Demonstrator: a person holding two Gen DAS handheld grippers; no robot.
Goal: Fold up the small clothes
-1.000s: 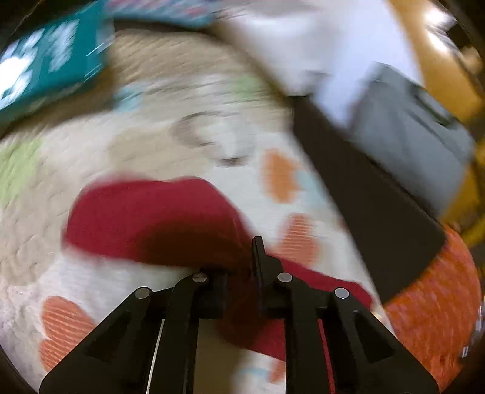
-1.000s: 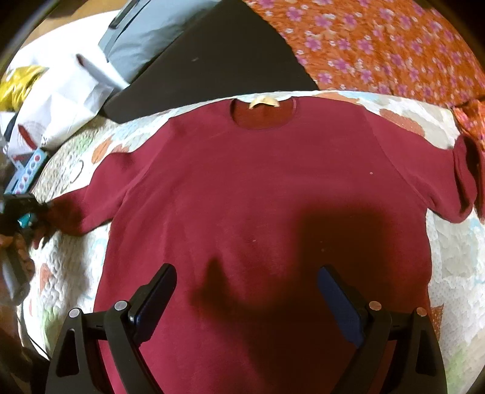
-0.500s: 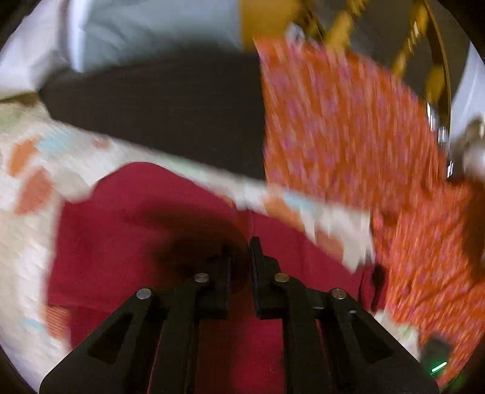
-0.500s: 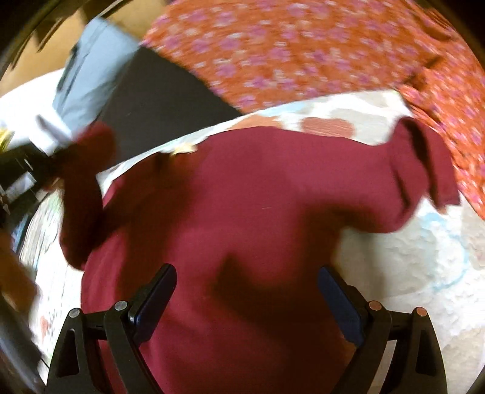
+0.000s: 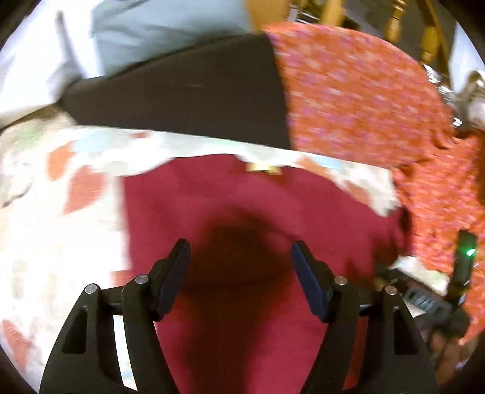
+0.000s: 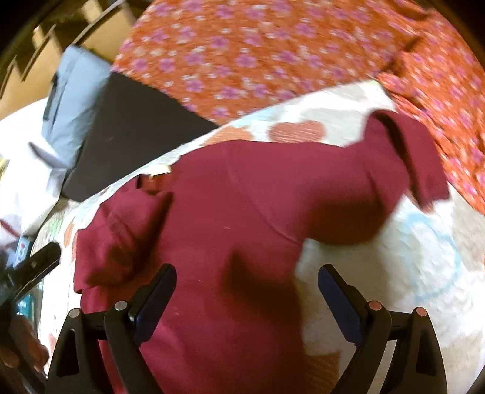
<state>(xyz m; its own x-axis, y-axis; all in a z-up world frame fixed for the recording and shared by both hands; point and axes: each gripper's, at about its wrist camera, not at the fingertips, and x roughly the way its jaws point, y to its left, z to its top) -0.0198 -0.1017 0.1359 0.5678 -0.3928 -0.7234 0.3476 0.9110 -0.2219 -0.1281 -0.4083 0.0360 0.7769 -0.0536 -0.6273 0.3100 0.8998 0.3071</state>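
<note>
A dark red T-shirt (image 6: 242, 212) lies on a white quilt (image 6: 394, 257) with orange hearts. Its left sleeve (image 6: 121, 230) is folded in over the body; its right sleeve (image 6: 406, 154) still lies stretched out. The collar tag (image 5: 263, 167) shows at the far edge. My left gripper (image 5: 241, 263) is open and empty just above the shirt's upper body. My right gripper (image 6: 247, 288) is open and empty over the shirt's right side, below the right sleeve. The left gripper also shows in the right wrist view (image 6: 33, 266), at the far left.
An orange floral cloth (image 6: 272, 51) lies beyond the quilt to the right. A black flat item (image 5: 188, 97) and a grey-blue cloth (image 5: 157, 33) lie behind the shirt. Wooden chair posts (image 5: 394, 21) stand at the back. White bags (image 6: 27, 169) sit at left.
My left gripper carried the left sleeve in over the shirt's body, then opened and let it go. My right gripper has swung right toward the right sleeve, still open.
</note>
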